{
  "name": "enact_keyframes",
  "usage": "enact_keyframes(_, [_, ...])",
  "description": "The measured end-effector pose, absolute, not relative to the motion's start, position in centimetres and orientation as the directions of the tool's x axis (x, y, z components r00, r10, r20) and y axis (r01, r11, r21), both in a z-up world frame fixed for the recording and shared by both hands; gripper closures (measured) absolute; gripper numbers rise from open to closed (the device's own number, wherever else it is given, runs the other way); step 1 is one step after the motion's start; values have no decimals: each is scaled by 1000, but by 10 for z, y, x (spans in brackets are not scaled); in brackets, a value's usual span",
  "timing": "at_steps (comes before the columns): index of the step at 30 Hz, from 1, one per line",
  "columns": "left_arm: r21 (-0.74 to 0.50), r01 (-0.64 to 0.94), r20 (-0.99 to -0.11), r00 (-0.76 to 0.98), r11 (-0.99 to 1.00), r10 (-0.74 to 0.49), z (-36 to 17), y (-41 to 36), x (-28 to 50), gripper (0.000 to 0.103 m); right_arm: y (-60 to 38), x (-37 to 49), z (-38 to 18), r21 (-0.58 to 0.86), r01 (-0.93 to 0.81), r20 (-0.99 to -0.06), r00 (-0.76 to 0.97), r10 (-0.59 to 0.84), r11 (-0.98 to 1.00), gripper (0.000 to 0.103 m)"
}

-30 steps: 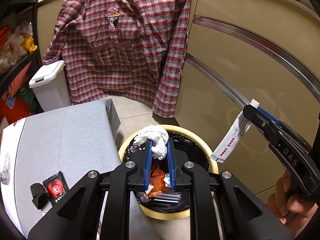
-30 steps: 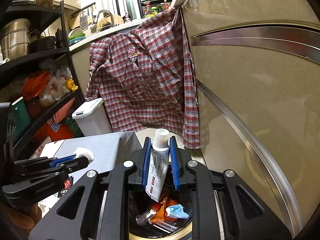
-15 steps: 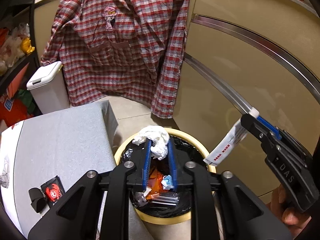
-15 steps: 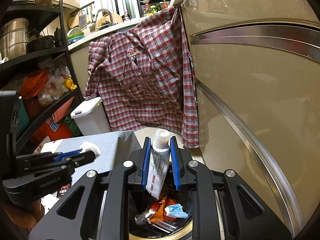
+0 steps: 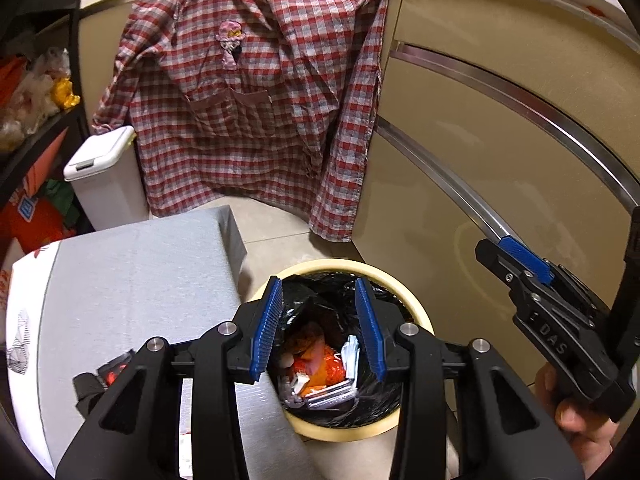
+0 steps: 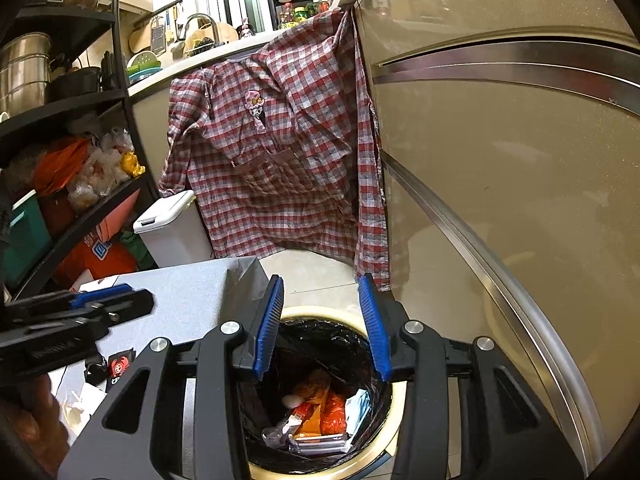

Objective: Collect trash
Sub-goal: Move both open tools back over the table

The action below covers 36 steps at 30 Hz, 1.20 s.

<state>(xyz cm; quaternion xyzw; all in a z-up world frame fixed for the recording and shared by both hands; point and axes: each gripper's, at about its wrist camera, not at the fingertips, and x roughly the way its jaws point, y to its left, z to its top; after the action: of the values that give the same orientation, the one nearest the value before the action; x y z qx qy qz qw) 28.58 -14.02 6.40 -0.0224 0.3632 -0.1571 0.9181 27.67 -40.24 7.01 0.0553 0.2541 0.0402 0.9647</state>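
Observation:
A round bin [image 5: 348, 266] with a cream rim and a black liner stands on the floor beside the grey table [image 5: 132, 280]. Wrappers and other trash [image 5: 320, 368] lie at its bottom. My left gripper [image 5: 320, 328] hangs over the bin, its jaws opening with nothing between them. My right gripper [image 6: 321, 328] is also above the bin [image 6: 320, 313], its jaws opening and likewise empty, with the trash [image 6: 320, 412] below. Each gripper shows in the other's view, the right gripper [image 5: 492, 250] at right and the left gripper [image 6: 136, 298] at left. A small red-and-black packet [image 5: 114, 370] lies on the table.
A red plaid shirt [image 5: 256, 100] hangs over the counter edge behind the bin. A white lidded bin [image 5: 100, 176] stands on the floor at left. Beige cabinet fronts [image 5: 500, 160] run along the right. A dark shelf rack [image 6: 60, 200] with bags is at far left.
The left jaws have opened and the white tissue is gone from between them. The right jaws have opened and the white tube has left them. Both hands stayed over the bin.

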Motion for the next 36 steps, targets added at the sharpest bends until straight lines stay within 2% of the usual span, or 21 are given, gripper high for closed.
enact_keyframes(11, [-74, 214, -609, 764, 974, -215, 104, -48, 237, 66, -374, 260, 73, 86, -108, -470, 872, 136, 990, 62])
enact_keyframes(14, [-60, 186, -601, 778, 981, -184, 112, -11, 223, 71, -362, 255, 76, 73, -138, -465, 872, 156, 988, 62])
enact_keyframes(16, [-50, 167, -600, 783, 985, -164, 114, 15, 214, 72, -353, 251, 75, 74, -168, -466, 866, 183, 983, 65])
enact_keyframes(20, [-39, 134, -603, 787, 990, -130, 108, 62, 198, 76, -331, 244, 71, 70, -246, -476, 844, 249, 967, 81])
enact_keyframes(22, [-47, 117, -603, 788, 992, -122, 102, 81, 193, 77, -317, 242, 67, 71, -287, -485, 827, 285, 955, 84])
enact_keyframes(27, [-138, 58, -640, 756, 989, -134, 60, 118, 190, 78, -286, 238, 54, 95, -377, -511, 776, 370, 921, 84])
enact_keyframes(29, [-155, 50, -674, 725, 987, -142, 46, 122, 195, 79, -272, 237, 46, 88, -405, -522, 759, 388, 910, 84])
enact_keyframes(33, [-172, 51, -688, 708, 984, -157, 32, 130, 195, 79, -248, 238, 34, 72, -459, -546, 725, 421, 885, 83])
enact_keyframes(36, [-204, 41, -692, 701, 978, -174, 24, 137, 198, 79, -224, 239, 25, 64, -520, -564, 685, 461, 852, 75])
